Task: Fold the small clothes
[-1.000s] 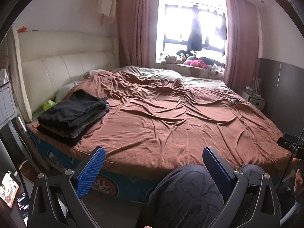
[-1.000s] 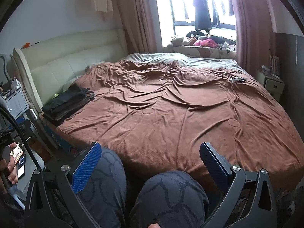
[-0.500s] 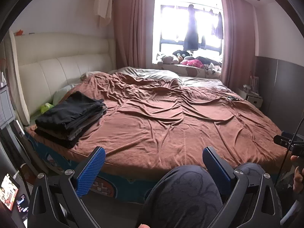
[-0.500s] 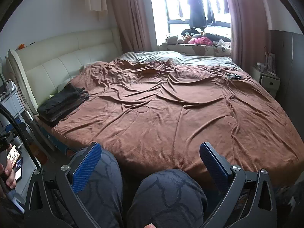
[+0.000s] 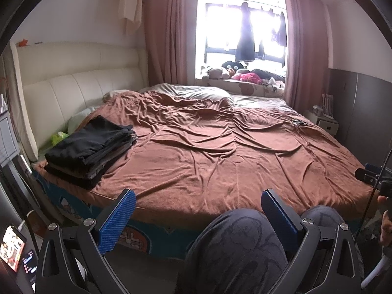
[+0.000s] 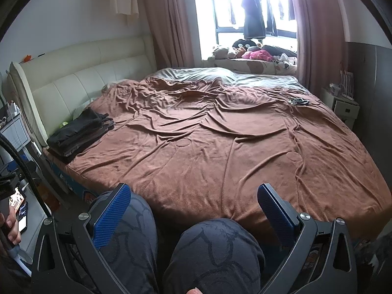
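— Bright window (image 5: 245, 36) at the far end, pink curtains (image 5: 169, 29) either side, and a big bed with a rumpled brown blanket (image 5: 220, 147) filling most of the room. See it?

— I do. Cream padded headboard (image 5: 73, 85) along the left. Where are the clothes?

— Folded already, a stack of dark clothes (image 5: 90, 147) sitting on the blanket at the near left corner of the bed, close to the headboard. From the other side the same stack of dark clothes (image 6: 78, 134) shows against the left edge.

— And the tongs?

— Left gripper (image 5: 198, 215) is held low in front of the bed's near edge, its blue-padded jaws spread wide, with nothing between them. Behind it are the person's knees (image 5: 235, 245) in dark patterned trousers.

— The right one?

— Right gripper (image 6: 193, 210) looks the same: jaws wide apart, gripping nothing, hovering over the knees and well apart from the stack.

— Anything else on the bed?

— A small dark tangle (image 6: 299, 101) lies far over on the right side; too small to tell what it is. Soft toys (image 5: 235, 72) line the window ledge, and a white nightstand (image 6: 343, 106) stands beside the bed on the right.

— And lower left?

— A lit phone screen (image 5: 12, 247) near the floor.
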`<state>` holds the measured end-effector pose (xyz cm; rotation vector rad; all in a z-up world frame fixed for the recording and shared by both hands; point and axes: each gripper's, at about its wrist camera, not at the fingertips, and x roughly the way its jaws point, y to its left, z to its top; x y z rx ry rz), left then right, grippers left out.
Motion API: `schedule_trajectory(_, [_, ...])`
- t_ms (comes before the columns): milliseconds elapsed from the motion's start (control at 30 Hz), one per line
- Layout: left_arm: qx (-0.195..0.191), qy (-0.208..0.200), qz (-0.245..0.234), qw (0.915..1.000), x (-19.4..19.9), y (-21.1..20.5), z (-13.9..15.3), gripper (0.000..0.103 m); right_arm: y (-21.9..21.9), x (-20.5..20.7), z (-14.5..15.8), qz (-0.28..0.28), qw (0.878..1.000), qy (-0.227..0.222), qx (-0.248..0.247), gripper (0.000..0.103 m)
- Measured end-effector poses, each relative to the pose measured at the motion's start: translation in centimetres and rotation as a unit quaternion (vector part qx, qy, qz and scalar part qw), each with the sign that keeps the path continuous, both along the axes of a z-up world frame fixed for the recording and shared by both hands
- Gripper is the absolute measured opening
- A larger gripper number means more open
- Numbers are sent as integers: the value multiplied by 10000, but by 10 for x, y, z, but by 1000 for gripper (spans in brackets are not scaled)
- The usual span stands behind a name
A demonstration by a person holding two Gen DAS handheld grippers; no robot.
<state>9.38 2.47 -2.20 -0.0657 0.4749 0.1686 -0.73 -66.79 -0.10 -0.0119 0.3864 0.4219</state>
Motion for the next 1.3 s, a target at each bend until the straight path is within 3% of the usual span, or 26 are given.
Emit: schedule_trajectory(1300, [95,-119,-107,9998,-17,-14,11,103,-13,-10,6,29,9998,-169,-50,103])
